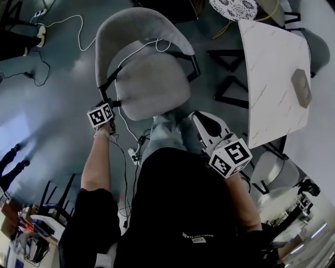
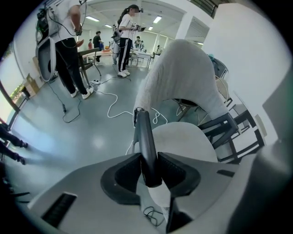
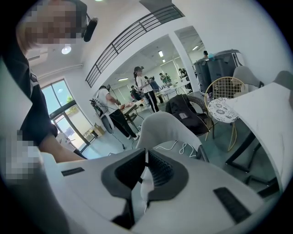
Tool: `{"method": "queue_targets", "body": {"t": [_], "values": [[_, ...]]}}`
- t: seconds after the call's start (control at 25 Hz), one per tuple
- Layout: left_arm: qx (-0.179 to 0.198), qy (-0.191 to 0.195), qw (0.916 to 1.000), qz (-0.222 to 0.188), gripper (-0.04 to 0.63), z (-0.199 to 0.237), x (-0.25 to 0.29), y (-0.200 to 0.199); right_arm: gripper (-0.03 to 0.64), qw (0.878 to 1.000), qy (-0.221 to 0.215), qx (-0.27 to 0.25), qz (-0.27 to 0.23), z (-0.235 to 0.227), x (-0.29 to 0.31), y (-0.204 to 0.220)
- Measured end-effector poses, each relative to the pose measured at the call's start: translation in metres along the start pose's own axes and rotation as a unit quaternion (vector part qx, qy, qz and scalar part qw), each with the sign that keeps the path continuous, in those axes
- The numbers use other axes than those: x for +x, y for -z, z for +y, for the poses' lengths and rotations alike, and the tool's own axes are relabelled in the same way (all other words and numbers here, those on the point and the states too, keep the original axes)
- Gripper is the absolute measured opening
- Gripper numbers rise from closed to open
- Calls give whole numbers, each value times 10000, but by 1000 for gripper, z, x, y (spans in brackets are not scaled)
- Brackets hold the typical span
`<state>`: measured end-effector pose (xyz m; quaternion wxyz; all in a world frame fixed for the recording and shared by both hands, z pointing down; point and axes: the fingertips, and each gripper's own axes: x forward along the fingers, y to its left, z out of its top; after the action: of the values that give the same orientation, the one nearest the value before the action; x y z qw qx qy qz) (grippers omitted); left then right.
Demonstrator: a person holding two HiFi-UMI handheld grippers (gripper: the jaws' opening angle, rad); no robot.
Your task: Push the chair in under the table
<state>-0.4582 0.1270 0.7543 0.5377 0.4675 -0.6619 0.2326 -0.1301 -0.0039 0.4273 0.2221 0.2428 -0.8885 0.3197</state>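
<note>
A grey upholstered chair (image 1: 149,84) with a curved backrest stands on the floor left of the white marble table (image 1: 272,68), clear of it. My left gripper (image 1: 104,111) is at the chair's left side. In the left gripper view its jaws (image 2: 149,157) are shut on the chair's black armrest bar (image 2: 143,130), with the backrest (image 2: 181,73) and seat (image 2: 183,139) beyond. My right gripper (image 1: 196,116) hovers by the seat's front right corner. Its jaws (image 3: 146,169) are shut with nothing between them, pointing toward the chair's backrest (image 3: 167,130) with the table (image 3: 270,114) to the right.
The table's black legs (image 1: 230,78) stand between chair and tabletop. A grey pad (image 1: 302,88) lies on the table. A white cable (image 1: 78,31) trails over the floor and chair. A round patterned stool (image 1: 233,8) is beyond. People (image 2: 68,45) stand farther back.
</note>
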Motion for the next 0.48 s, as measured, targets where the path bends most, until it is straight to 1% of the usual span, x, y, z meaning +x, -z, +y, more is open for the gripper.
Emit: {"method": "queue_targets", "body": {"t": [0.08,0.12,0.2,0.32,0.48], "values": [[-263,-157,9995,9,120,-1,0,0,14,10000,7,18,16,-4,-3,3],[-328,-223,9992,13,120,-3,0,1,14,10000,16,36,21,-7,-5,4],[-330,-291,9990,-13,107,-7,0,4,14,10000,37,86,22,-11,-9,5],[-362,-223,9991,-87,106,-15,1,3,14,9999,54,151,0,-17,-14,6],[-431,-146,9989,-72,104,-29,5,1,14,9998,57,171,19,-21,-20,10]]}}
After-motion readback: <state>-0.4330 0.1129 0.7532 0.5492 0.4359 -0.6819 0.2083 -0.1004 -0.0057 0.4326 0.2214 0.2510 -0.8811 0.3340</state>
